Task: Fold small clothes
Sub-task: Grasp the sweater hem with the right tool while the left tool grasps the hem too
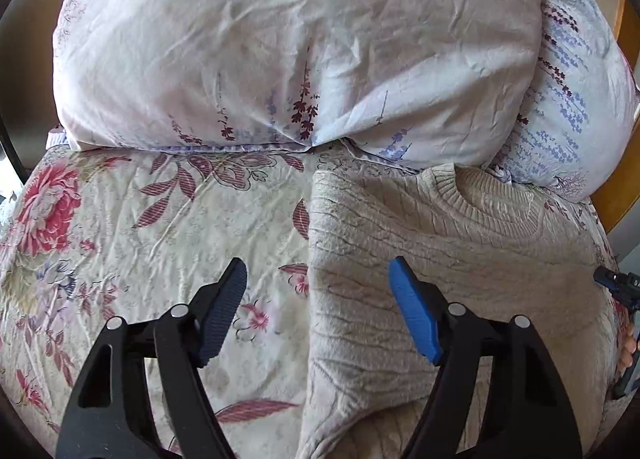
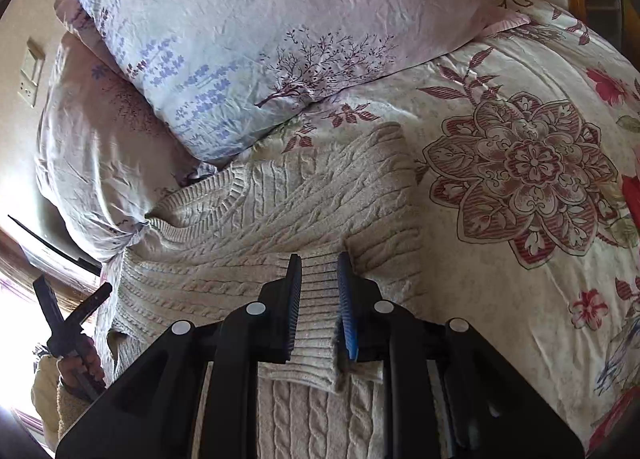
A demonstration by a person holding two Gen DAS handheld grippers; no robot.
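A cream cable-knit sweater (image 2: pixel 280 219) lies flat on the floral-printed bedspread (image 1: pixel 140 227), its ribbed collar up against the pale lavender-print pillows (image 1: pixel 280 51) at the head of the bed. The right gripper (image 2: pixel 319 279) is clenched on a ribbed cuff (image 2: pixel 318 311) of the sweater, the knit sandwiched between its two blue pads, with the sleeve drawn across the body of the garment. The left gripper (image 1: pixel 318 279) hangs released, jaws spread wide, straddling the sweater's straight left edge without touching it. To do this fold well, the cuff probably wants carrying level across the chest and laying down flat before letting go, so the sleeve sits square and no ridge forms beneath; the free gripper could usefully press the body to stop the loose knit sliding. The lower hem is cut off by the frames, the other sleeve cannot be made out, and how many layers already lie under the held cuff is hard to judge.
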